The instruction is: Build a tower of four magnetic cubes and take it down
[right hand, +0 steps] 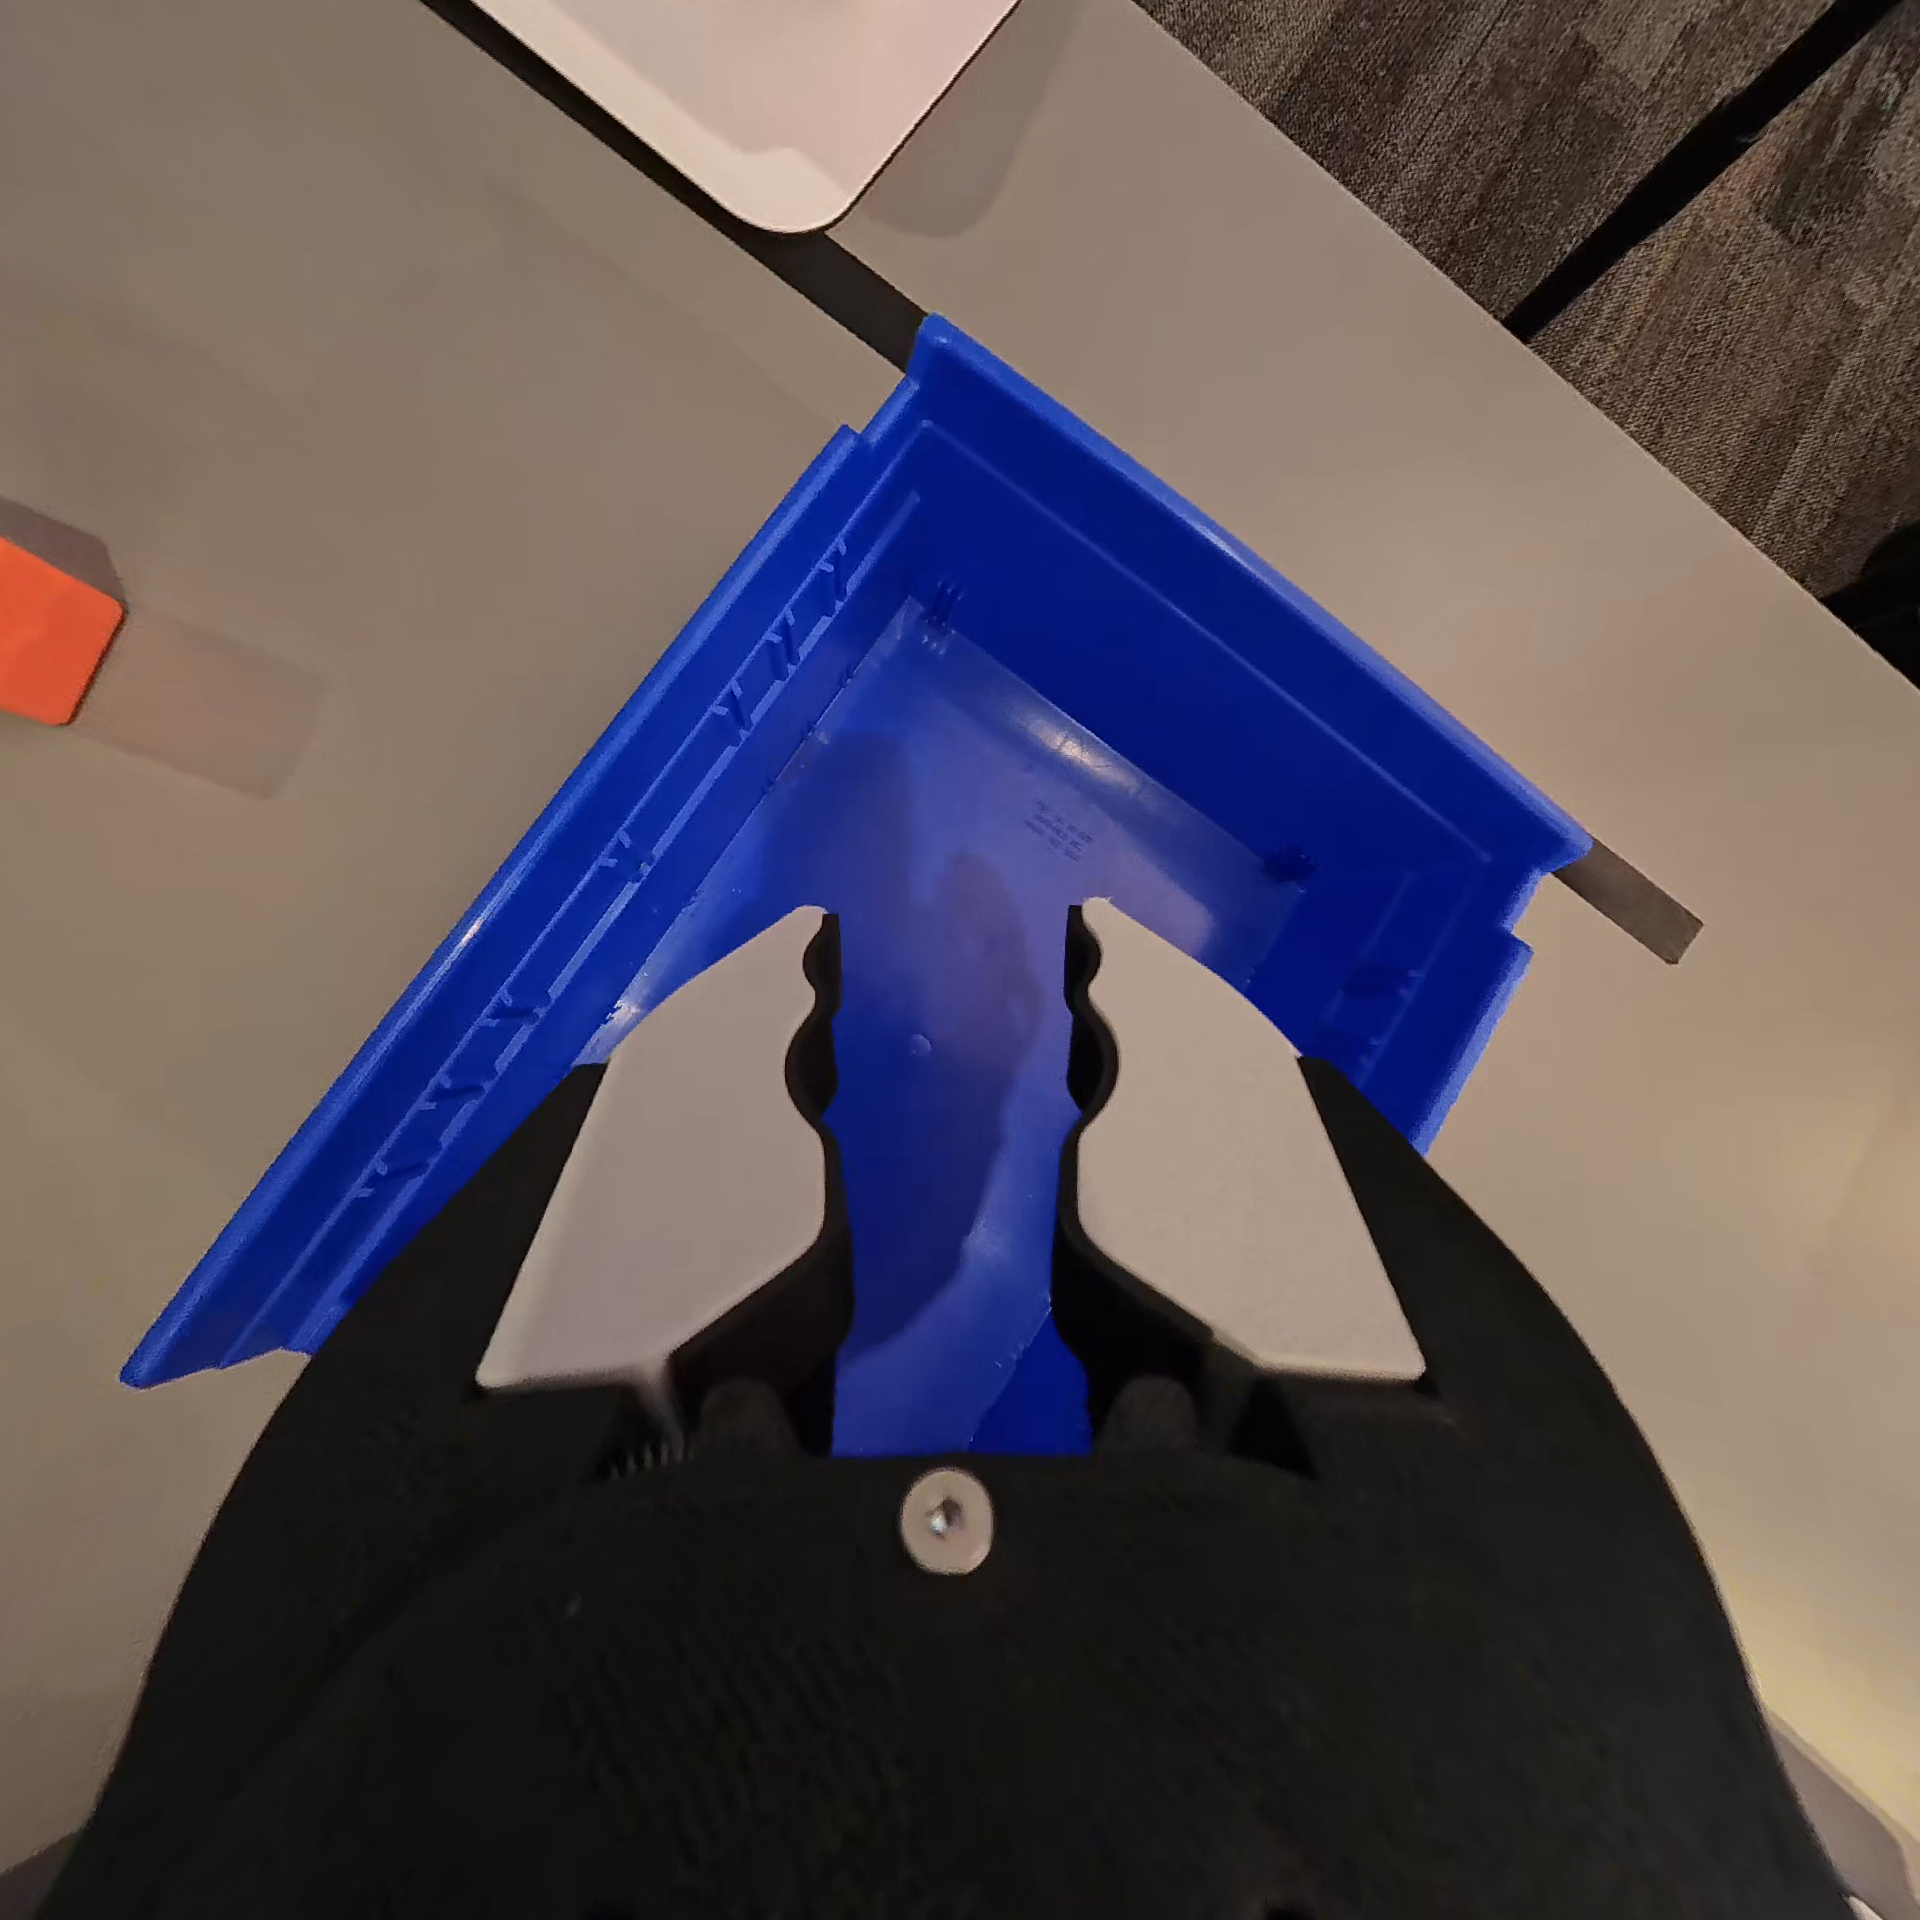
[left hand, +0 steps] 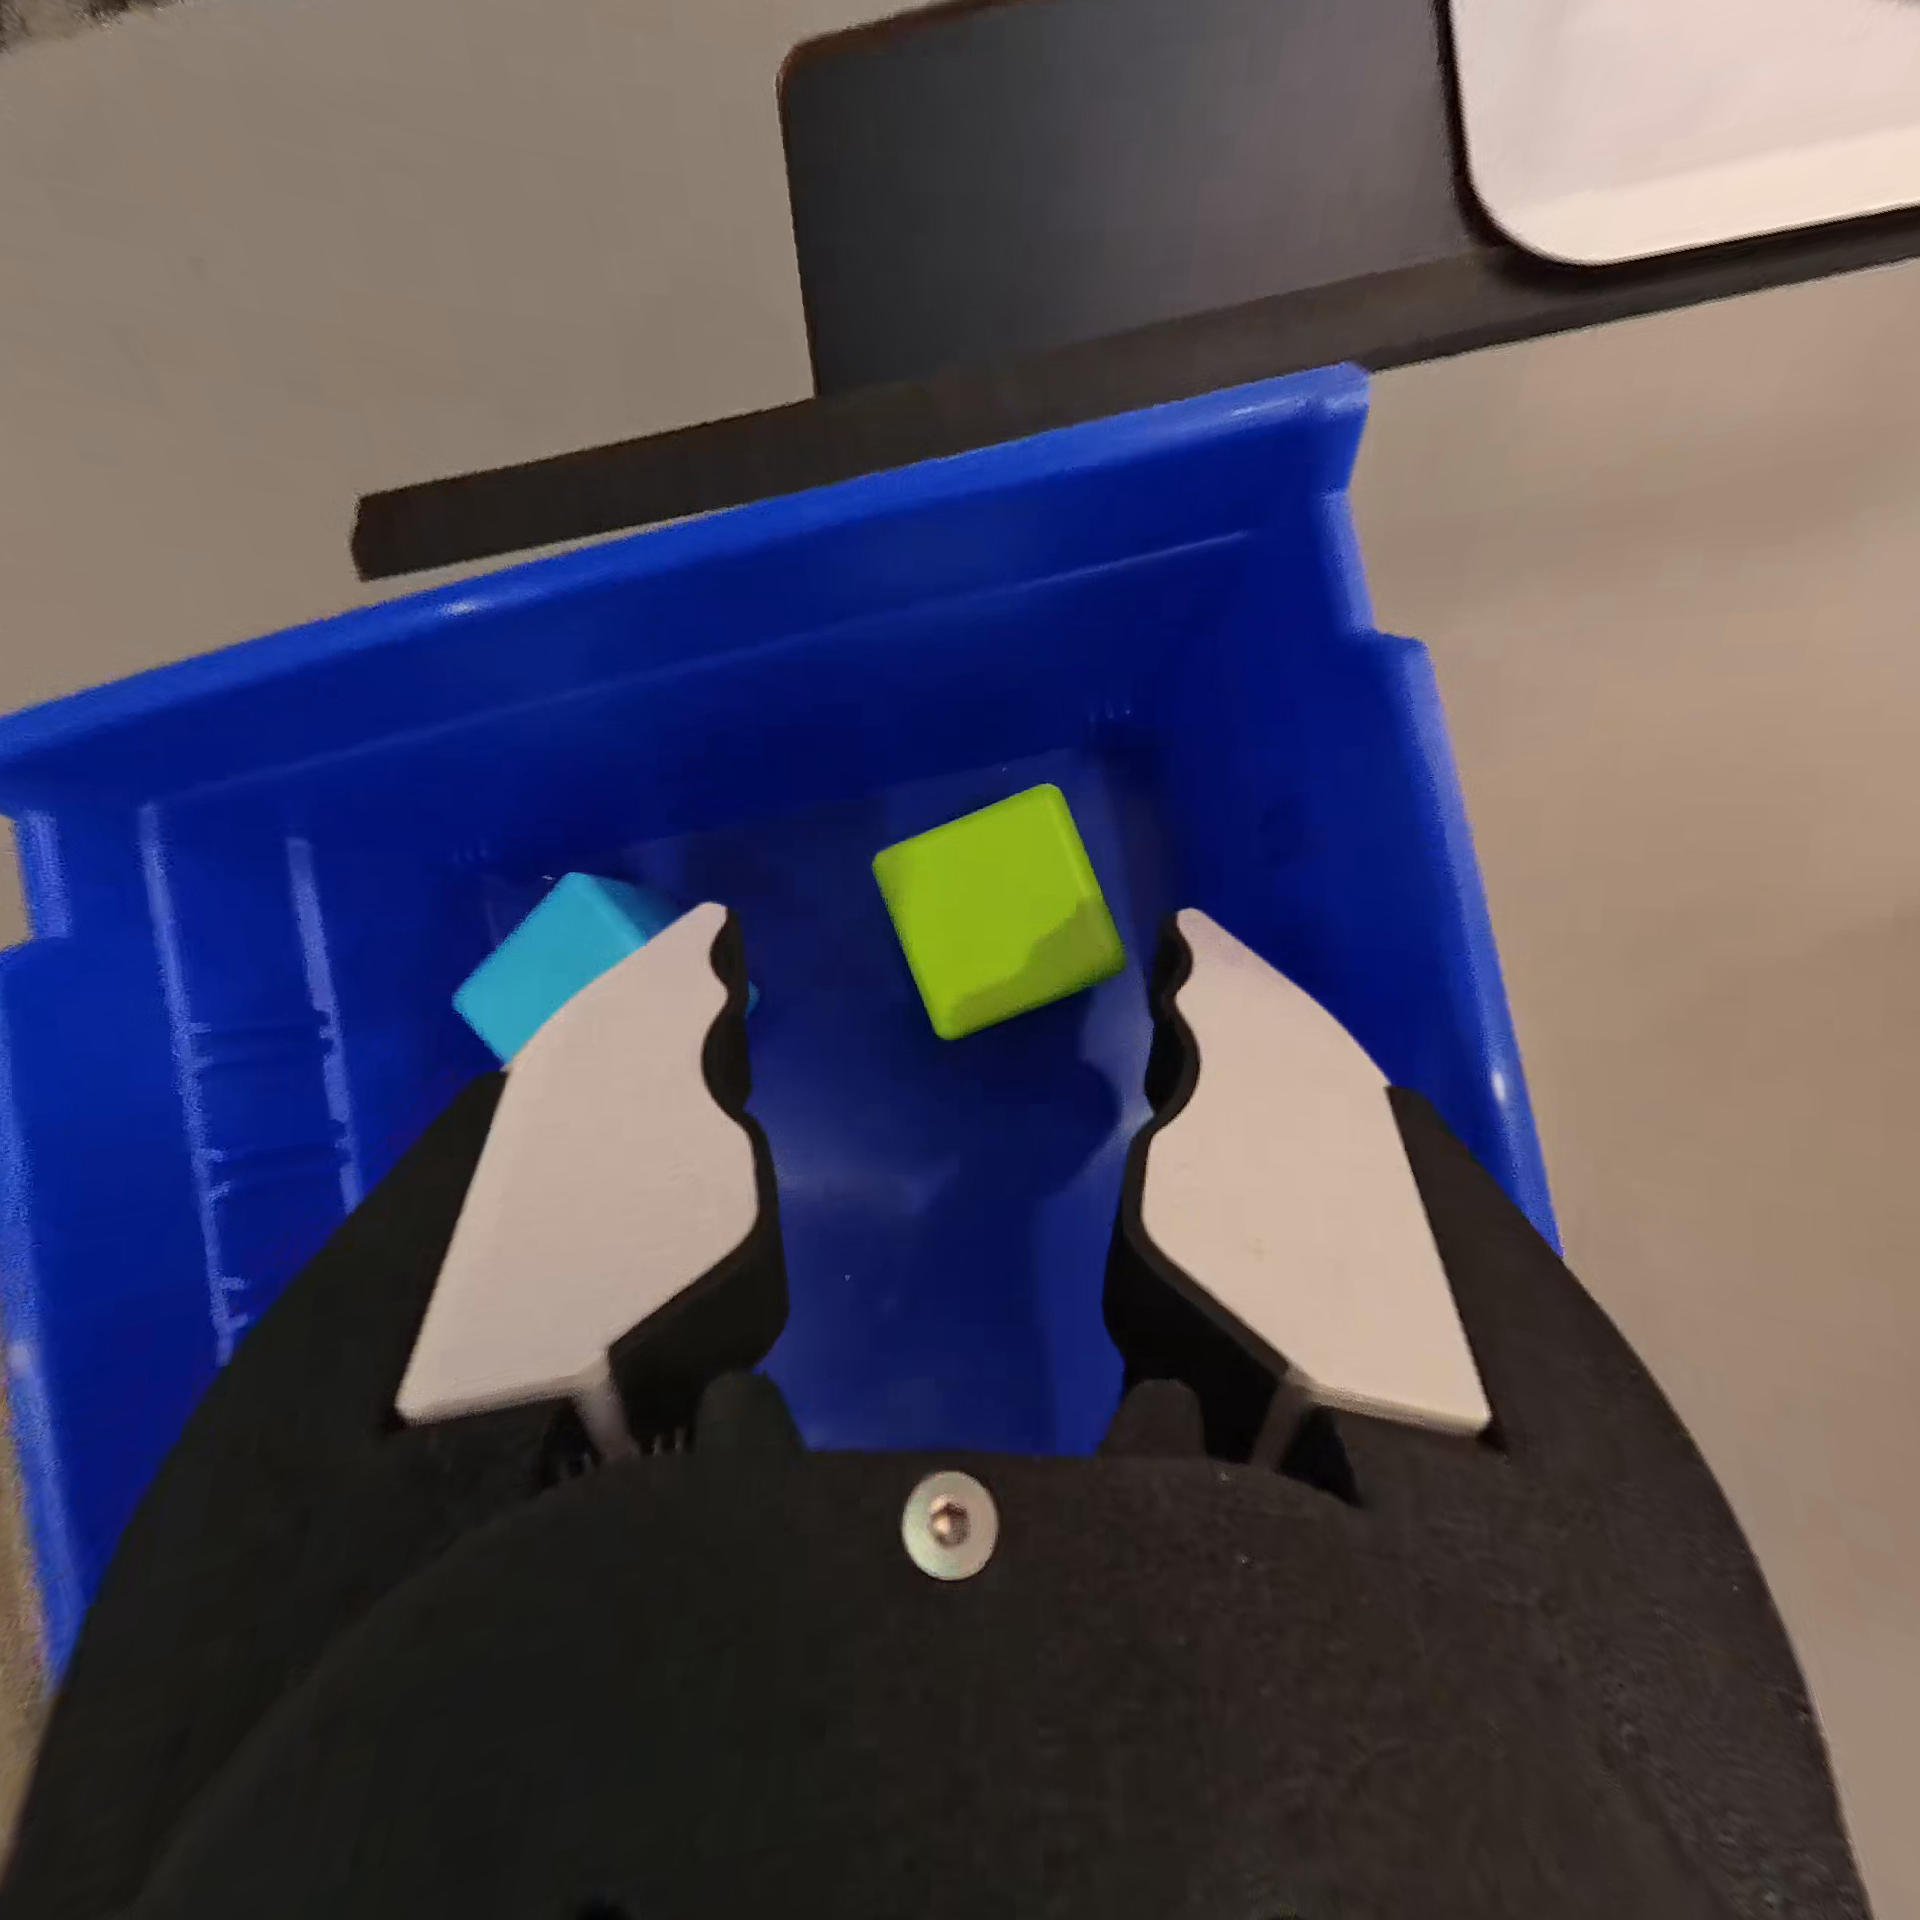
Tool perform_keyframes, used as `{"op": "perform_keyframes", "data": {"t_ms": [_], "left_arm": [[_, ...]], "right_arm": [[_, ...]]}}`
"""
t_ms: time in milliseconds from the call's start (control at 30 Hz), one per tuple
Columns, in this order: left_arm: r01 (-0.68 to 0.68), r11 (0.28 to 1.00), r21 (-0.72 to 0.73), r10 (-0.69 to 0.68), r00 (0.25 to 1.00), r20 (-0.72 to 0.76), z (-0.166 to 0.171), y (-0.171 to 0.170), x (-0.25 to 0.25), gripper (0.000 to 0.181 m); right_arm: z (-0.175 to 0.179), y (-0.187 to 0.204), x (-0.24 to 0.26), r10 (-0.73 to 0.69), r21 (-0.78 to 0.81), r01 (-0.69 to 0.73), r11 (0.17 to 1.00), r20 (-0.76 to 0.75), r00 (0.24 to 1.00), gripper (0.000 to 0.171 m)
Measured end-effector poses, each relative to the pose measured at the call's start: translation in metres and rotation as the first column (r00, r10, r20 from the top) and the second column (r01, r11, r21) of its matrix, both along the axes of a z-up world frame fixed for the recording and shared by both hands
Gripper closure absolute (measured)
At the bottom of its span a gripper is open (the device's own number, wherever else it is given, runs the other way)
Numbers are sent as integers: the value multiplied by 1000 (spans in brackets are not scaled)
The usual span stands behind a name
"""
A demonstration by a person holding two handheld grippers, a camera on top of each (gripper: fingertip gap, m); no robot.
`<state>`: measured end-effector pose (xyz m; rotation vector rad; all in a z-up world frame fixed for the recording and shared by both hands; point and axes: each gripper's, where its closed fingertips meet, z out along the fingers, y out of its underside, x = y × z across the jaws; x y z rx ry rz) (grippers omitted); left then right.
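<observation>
A lime green cube (left hand: 995,912) and a light blue cube (left hand: 561,961) lie on the floor of a blue plastic bin (left hand: 727,644). My left gripper (left hand: 951,925) hangs open and empty over the bin, its left finger partly covering the light blue cube and its right finger just right of the green cube. My right gripper (right hand: 948,920) is open and empty above the bin (right hand: 1195,623), whose visible floor holds no cube in this view. An orange cube (right hand: 47,644) sits on the table at the far left edge.
The bin stands on a beige table (right hand: 364,364). A black flat object (left hand: 1122,187) lies behind the bin, and a white rounded tray or device (left hand: 1683,114) sits on it, also in the right wrist view (right hand: 758,83). Dark carpet (right hand: 1662,156) lies beyond the table edge.
</observation>
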<state>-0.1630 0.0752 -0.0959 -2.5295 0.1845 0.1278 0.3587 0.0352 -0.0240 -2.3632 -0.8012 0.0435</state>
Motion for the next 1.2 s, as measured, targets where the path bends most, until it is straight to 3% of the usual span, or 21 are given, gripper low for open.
{"op": "perform_keyframes", "data": {"t_ms": [167,433,667,800,933,1067,1133,1200], "left_arm": [[-48,997,-59,52,996,67,-22,4,4,99],[-43,993,-108,37,998,-57,-34,1,-9,124],[5,990,-138,-18,995,-94,-44,2,-11,130],[71,986,-151,-77,996,-35,-39,-3,-7,131],[108,992,-69,-107,994,20,-4,-11,-9,131],[169,977,131,-187,971,147,68,-26,9,131],[260,928,268,-318,925,205,112,-41,38,131],[399,831,388,-501,840,208,147,-62,78,131]], "right_arm": [[-6,0,-1,0,-24,0,1000,19,1000,128],[-11,-1,-2,2,-44,0,999,36,999,128],[-13,-2,-4,9,-54,-7,999,43,999,128],[-16,-3,-4,12,-64,-9,998,53,999,128],[-17,-3,-4,15,-68,-11,998,59,998,128],[-16,-2,-2,10,-64,-6,998,62,998,128],[-16,-2,-1,7,-65,-3,998,64,998,128],[-15,-3,0,7,-64,-3,998,61,998,128]]}}
